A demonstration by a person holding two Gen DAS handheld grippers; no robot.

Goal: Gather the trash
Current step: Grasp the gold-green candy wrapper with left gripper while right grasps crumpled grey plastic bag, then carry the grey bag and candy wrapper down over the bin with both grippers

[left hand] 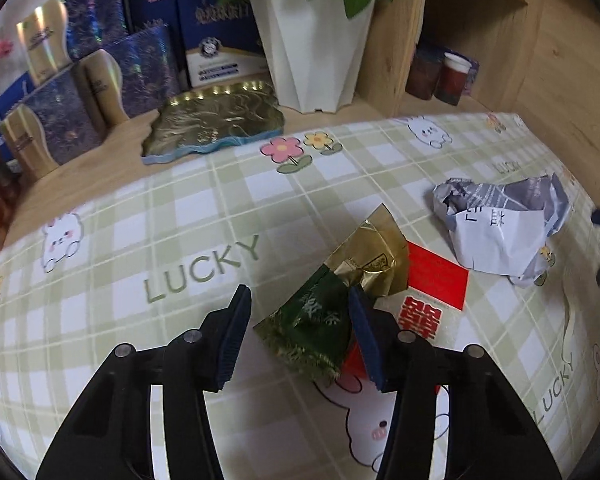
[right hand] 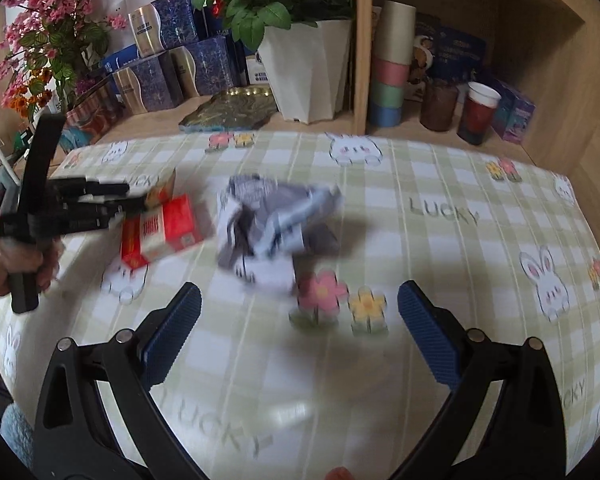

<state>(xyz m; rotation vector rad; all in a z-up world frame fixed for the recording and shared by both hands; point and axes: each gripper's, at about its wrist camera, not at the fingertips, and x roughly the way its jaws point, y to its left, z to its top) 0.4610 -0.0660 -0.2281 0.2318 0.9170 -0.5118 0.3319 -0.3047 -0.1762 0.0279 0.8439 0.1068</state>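
Observation:
A green and gold foil wrapper lies on the checked tablecloth, partly over a red and white box. My left gripper stands open around the wrapper: the right finger touches its edge, while the left finger is apart from it. A crumpled grey and white paper sits further right. In the right wrist view that paper lies just beyond my open right gripper, which has nothing between its fingers. A hand holds the left gripper over the red box.
Along the table's far edge stand a white plant pot, a gold tin and several blue gift boxes. In the wooden shelf to the right are stacked cups and a red-filled cup.

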